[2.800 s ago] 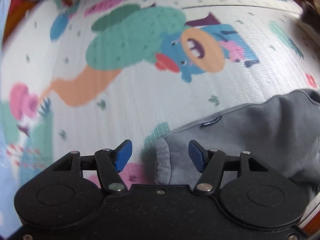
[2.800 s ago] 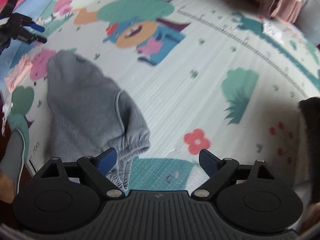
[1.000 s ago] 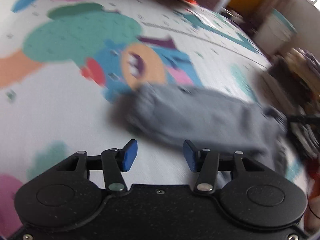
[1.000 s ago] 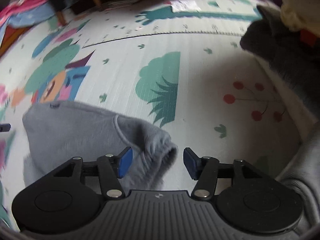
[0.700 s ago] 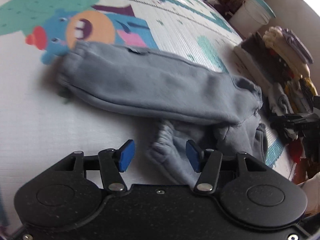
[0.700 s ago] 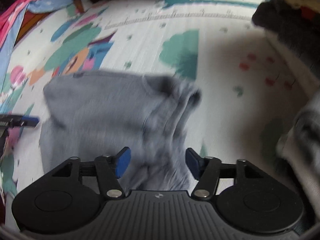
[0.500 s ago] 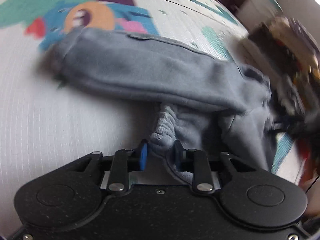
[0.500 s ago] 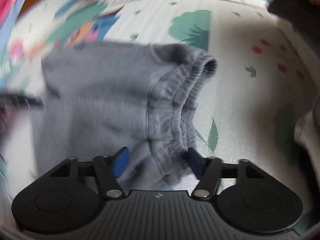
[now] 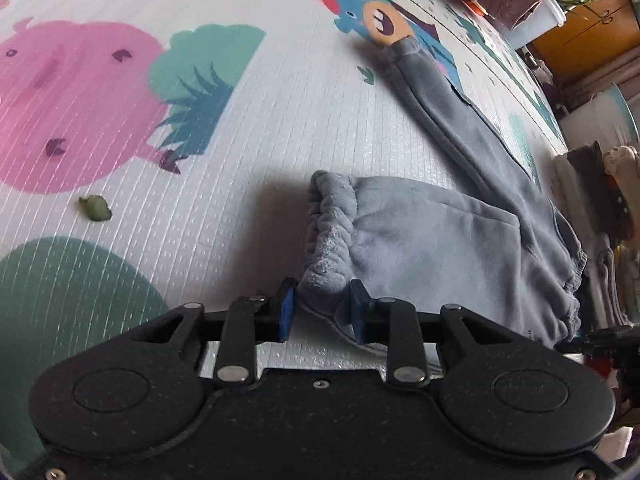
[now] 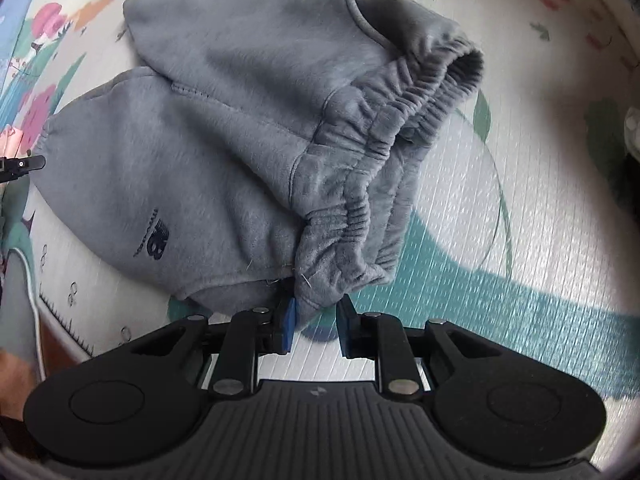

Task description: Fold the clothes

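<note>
**Mara:** Two grips, both closed on cloth. The left gripper point(image 9: 320, 310) has its blue pads pinched on the gathered cuff point(image 9: 330, 232) of one leg, and the right gripper point(image 10: 315, 322) is clamped on a corner of the elastic waistband point(image 10: 384, 148)

**Jon:** So where do the grey sweatpants point(image 10: 224, 112) lie?

**Mara:** On the cartoon play mat point(image 9: 168, 152), mostly flat but loose. From the left wrist view, one leg point(image 9: 448, 112) runs long and straight away toward the far side of the mat, while the held leg sits bunched just ahead of the pads. From the right wrist view the two legs spread apart in a V from the waist, with the small logo point(image 10: 154, 240) facing up

**Jon:** How far along would you judge the folding?

**Mara:** Early, I'd say. No clean fold shows; the legs are not laid one on the other, and the waistband is rumpled and open. What seems done is only the taking hold at two ends

**Jon:** And what's left?

**Mara:** Probably bringing the held leg over onto the straight one, smoothing, then folding lengthwise. A pile of other clothes point(image 9: 608, 200) sits past the mat's edge, whether folded I can't tell
</note>
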Tool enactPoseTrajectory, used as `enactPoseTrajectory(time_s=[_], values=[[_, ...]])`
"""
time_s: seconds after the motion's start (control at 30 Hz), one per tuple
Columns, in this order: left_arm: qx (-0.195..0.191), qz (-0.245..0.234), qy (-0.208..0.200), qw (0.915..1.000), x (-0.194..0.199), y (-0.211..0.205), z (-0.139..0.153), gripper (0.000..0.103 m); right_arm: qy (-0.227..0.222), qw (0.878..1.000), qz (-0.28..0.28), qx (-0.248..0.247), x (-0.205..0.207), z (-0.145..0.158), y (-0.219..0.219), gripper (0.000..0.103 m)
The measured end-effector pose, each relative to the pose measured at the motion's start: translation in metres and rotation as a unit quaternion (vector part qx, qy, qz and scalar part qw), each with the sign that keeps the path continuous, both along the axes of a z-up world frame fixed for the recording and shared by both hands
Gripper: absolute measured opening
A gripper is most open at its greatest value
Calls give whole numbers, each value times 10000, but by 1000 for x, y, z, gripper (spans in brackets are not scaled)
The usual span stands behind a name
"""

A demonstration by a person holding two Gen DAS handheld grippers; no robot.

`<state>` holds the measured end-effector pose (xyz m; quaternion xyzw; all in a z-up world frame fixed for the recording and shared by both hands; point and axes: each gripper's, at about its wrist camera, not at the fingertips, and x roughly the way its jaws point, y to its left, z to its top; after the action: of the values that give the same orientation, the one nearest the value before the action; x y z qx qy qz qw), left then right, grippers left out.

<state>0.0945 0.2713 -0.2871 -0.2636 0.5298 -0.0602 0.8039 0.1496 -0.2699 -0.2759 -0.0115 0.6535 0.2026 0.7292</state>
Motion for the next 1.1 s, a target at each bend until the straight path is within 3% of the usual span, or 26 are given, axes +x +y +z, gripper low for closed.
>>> enactPoseTrajectory(time_s=[0.07,0.1,0.13,0.17,0.2,0.27,0.43,0.53,0.6,0.63,0.67,0.77,0.9,1.0,1.1], values=[[35,-171,28,9998,1,1,6,30,-98,10000,5,7,4,12,-3,36],[97,-262,-66,9996,2,1,10,36,-197,9998,47,-4,6,19,-4,40],[164,-355,-172,9991,3,1,13,51,-336,9994,105,-50,8,26,-5,42],[243,-366,-238,9987,5,0,14,55,-480,9987,161,-111,11,33,-5,43],[340,-372,-257,9984,8,0,12,55,-653,9975,208,-182,13,40,-5,43],[554,-640,-120,9963,12,-15,4,24,-899,9951,263,-313,18,48,-4,43],[494,-1495,711,9850,-13,-30,8,23,-1602,9847,446,-513,26,59,5,43],[267,-1736,1115,9781,-23,-20,10,23,-1828,9796,643,-532,32,49,17,43],[569,-1989,956,9737,-19,-19,22,29,-1905,9768,793,-578,37,39,25,45],[732,-2116,865,9708,-17,-19,28,44,-1911,9758,840,-645,41,34,27,45],[986,-2096,683,9704,-9,-17,36,48,-1897,9755,863,-704,46,30,28,45],[1608,-1960,83,9673,23,-15,55,48,-1918,9740,835,-866,56,21,27,55],[1923,-1704,-790,9632,91,-24,63,49,-1874,9773,605,-775,63,14,23,61],[1896,-1440,-1400,9611,156,-37,56,52,-1803,9812,273,-636,69,12,13,61],[1728,-1309,-1464,9652,215,-52,37,60,-1527,9872,-397,-215,78,9,-6,53]])
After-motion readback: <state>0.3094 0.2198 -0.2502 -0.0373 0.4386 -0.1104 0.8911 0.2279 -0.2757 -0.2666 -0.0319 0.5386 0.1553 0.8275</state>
